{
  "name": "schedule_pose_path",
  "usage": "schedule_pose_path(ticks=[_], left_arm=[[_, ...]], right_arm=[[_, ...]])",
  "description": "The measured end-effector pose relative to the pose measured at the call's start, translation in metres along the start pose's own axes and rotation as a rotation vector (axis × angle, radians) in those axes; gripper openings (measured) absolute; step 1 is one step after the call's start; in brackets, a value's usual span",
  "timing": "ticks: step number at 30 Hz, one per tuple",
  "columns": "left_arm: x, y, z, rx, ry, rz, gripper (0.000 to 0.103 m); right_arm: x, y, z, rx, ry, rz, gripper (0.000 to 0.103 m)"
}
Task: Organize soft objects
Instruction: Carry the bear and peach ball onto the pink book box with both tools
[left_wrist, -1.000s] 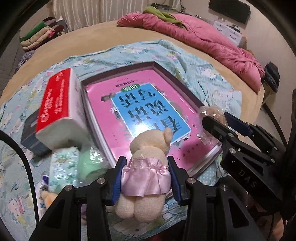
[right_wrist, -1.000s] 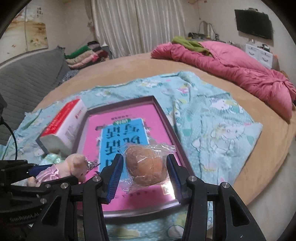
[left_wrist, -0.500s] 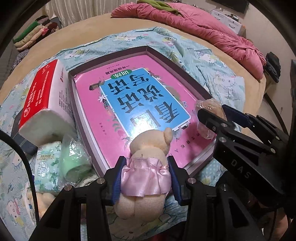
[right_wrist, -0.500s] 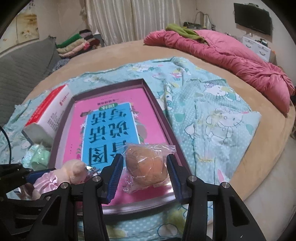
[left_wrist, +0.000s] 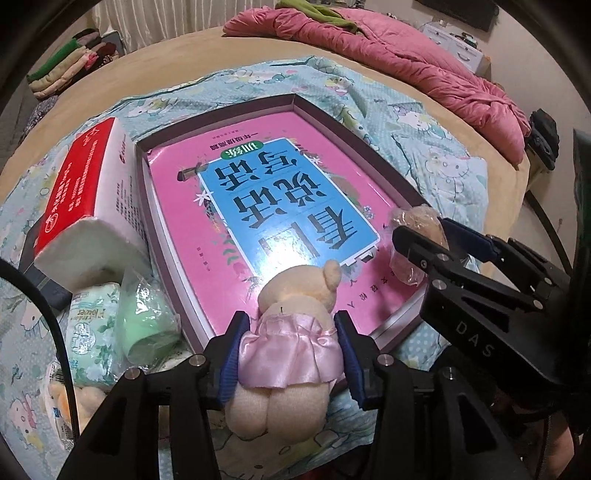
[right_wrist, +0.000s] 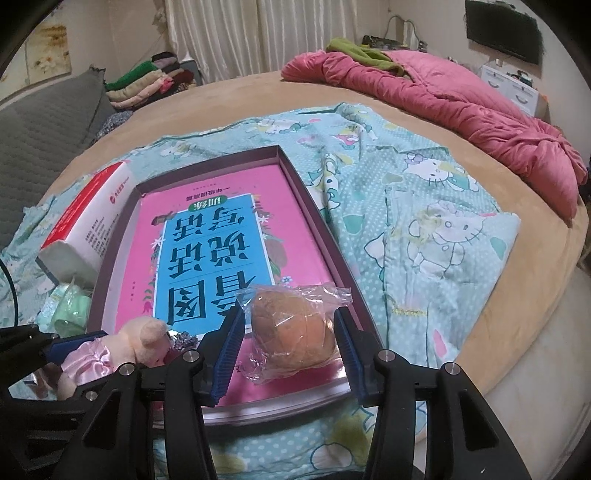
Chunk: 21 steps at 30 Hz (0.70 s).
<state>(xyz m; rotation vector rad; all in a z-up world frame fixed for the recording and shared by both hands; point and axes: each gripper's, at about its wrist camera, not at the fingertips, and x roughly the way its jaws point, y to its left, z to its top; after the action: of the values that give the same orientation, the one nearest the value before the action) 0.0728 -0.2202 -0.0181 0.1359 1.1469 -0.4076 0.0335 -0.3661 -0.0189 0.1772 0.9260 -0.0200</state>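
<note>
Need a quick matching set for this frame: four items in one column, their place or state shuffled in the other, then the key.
1. teddy
2. wrapped bun
3. tissue pack
4. pink quilt

A. far side of the bed, bunched up
B. between the right gripper's jaws
C. beside the tray, outside it
D. between the left gripper's jaws

Pairs: 1-D, 2-B, 3-C, 4-A
</note>
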Motion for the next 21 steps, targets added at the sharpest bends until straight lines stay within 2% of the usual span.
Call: schedule_pose_path(ticks=[4,6,13,21], left_arm=[[-0.002,0.002,0.001,-0.009,-0.005,-0.006,0.048],[-0.003,0.003,0.001,-0.012,-0.006,-0.006,0.050],[-0.008,0.007,0.000,-0.023,-0.017,-0.015,0.059],[-0.030,0.013,0.000,-0.035,-0.072,-0.024,0.066]], right_arm=[[-0.003,-0.001,0.000,0.008,-0.011,0.006,0.055],[-0.004,-0.002,0.000,0.015,-0.012,0.008,0.062],[-0.010,-0.006,0.001,0.047,-0.040,0.011,0.064],[-0.022,-0.006,0.004,0.065,-0.112,0.022,0.073]])
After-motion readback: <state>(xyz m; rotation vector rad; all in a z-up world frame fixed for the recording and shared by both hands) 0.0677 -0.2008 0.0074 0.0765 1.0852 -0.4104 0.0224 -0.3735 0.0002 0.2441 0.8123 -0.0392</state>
